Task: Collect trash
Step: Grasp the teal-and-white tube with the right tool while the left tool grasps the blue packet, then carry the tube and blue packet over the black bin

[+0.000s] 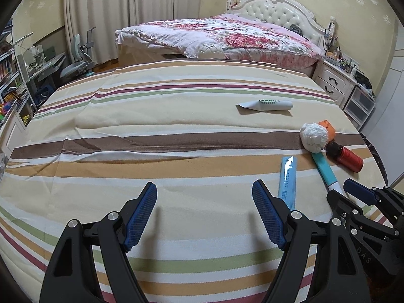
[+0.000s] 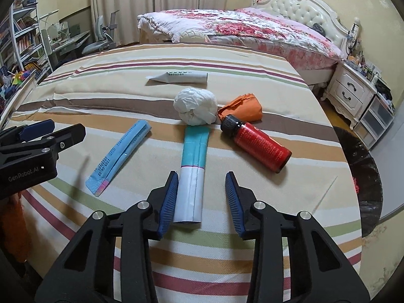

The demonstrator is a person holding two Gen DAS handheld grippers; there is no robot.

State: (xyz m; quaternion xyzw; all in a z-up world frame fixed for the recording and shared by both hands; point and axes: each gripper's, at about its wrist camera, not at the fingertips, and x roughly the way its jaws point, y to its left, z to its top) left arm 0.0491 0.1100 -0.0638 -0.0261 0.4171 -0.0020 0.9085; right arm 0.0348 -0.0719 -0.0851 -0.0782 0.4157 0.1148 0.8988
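Trash lies on a striped cloth. A teal and white packet lies between the open fingers of my right gripper, its near end by the left finger. Beyond it sit a white crumpled ball, an orange wrapper and a red bottle with a black cap. A light blue sachet lies to the left, a white tube farther back. My left gripper is open and empty over bare cloth, the blue sachet just right of it.
A black trash bag hangs at the table's right edge. Behind the table stands a bed with a floral quilt, a white nightstand to the right, and a desk, chair and bookshelves to the left.
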